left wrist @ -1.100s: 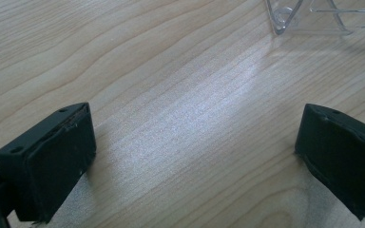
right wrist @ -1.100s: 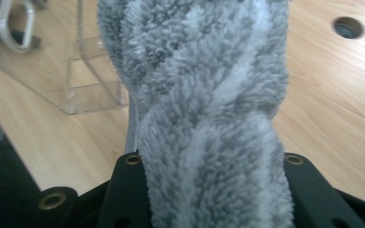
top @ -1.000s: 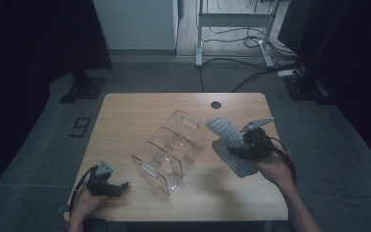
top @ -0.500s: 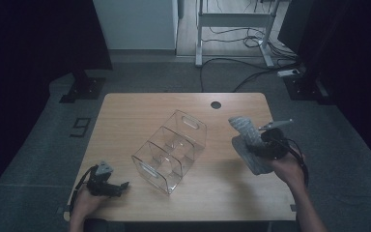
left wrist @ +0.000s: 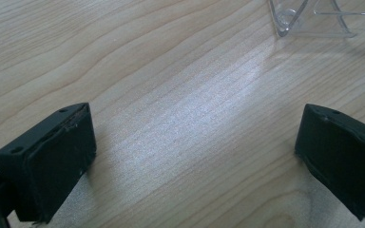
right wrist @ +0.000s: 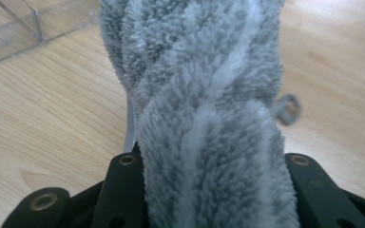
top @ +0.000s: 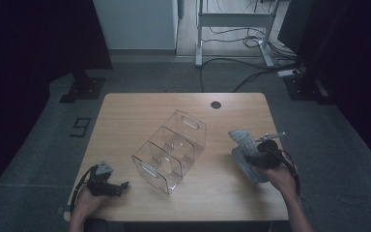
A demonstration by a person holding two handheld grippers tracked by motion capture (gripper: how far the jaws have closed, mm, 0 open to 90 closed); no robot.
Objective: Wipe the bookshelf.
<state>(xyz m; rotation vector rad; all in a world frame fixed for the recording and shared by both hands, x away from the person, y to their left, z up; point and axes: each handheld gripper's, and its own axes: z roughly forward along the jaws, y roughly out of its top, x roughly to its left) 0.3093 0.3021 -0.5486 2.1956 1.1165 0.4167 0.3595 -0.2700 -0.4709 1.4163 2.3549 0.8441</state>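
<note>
A grey fluffy cloth (top: 244,147) hangs folded over my right gripper (top: 261,153) at the right side of the wooden table (top: 125,121). In the right gripper view the cloth (right wrist: 204,104) sits squeezed between the two black jaws, which are shut on it. A clear plastic organizer (top: 171,150) with several compartments stands in the middle of the table, empty. My left gripper (top: 118,186) rests near the front left corner, open, with bare wood between its fingertips (left wrist: 62,156). A corner of the organizer (left wrist: 309,19) shows at the top of the left gripper view.
A round cable hole (top: 216,105) sits near the table's far edge. Beyond the table stand a white desk frame (top: 232,34) with cables on the floor and a dark stand base (top: 82,89) at the left.
My right gripper has carried the cloth rightward and toward the front, away from the organizer's far end. The left gripper has stayed put.
</note>
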